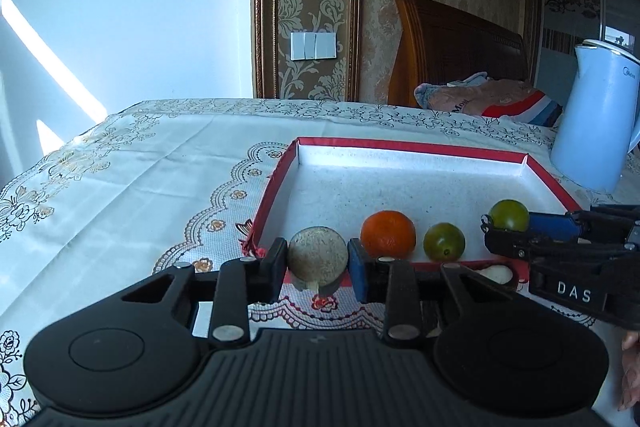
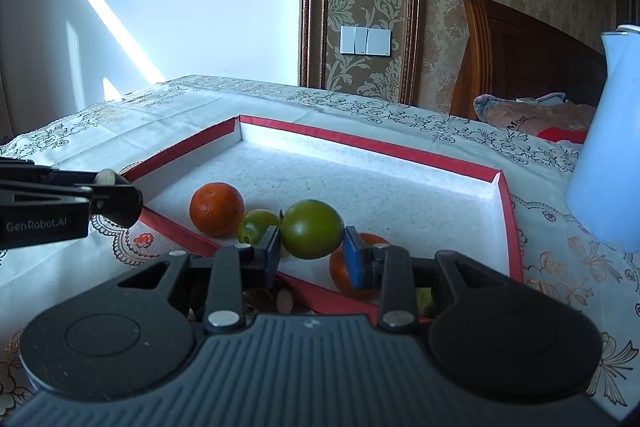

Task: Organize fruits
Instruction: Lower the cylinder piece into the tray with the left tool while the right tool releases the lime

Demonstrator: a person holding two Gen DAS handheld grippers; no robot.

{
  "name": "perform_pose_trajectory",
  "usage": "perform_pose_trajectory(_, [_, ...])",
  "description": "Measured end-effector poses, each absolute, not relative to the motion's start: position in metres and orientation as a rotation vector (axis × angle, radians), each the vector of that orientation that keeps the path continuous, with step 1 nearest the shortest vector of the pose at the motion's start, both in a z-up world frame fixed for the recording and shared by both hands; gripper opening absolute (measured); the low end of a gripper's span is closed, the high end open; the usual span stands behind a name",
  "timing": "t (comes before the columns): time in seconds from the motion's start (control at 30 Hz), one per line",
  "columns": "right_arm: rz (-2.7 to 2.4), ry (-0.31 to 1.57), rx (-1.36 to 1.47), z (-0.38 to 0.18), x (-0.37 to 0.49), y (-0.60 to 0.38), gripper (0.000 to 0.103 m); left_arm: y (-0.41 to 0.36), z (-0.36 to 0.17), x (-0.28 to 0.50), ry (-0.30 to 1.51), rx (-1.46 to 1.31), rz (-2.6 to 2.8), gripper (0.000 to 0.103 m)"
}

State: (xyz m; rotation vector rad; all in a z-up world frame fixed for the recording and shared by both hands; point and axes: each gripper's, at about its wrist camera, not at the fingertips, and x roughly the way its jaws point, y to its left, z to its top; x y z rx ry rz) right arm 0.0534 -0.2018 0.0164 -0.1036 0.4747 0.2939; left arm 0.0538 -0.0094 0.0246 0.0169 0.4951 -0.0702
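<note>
With an orange (image 1: 388, 234) and a green fruit (image 1: 444, 242) already in the red tray (image 1: 276, 179), the left claw (image 1: 318, 261) grips a pale round fruit (image 1: 317, 255) and the right claw (image 2: 311, 245) a green one (image 2: 312, 229), both unplaced.

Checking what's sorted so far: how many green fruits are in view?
2. One green fruit sits in the right gripper; the second green fruit lies in the box beside the orange. Others may be hidden.

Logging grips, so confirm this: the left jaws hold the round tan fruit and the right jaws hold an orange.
Wrong on the right. The right wrist view shows the right gripper holding a green fruit, not an orange. The left gripper does hold the tan fruit.
</note>
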Motion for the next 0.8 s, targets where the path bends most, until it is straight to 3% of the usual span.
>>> perform_pose_trajectory(0.33, [0.294,0.472,-0.105,0.015,0.054,-0.2,0.032,-0.011,0.013,0.107,0.561,-0.017,-0.036,0.032])
perform_pose_trajectory(0.8, [0.311,0.461,-0.115,0.014,0.05,-0.197,0.032,-0.019,0.007,0.106,0.549,0.03,-0.041,0.032])
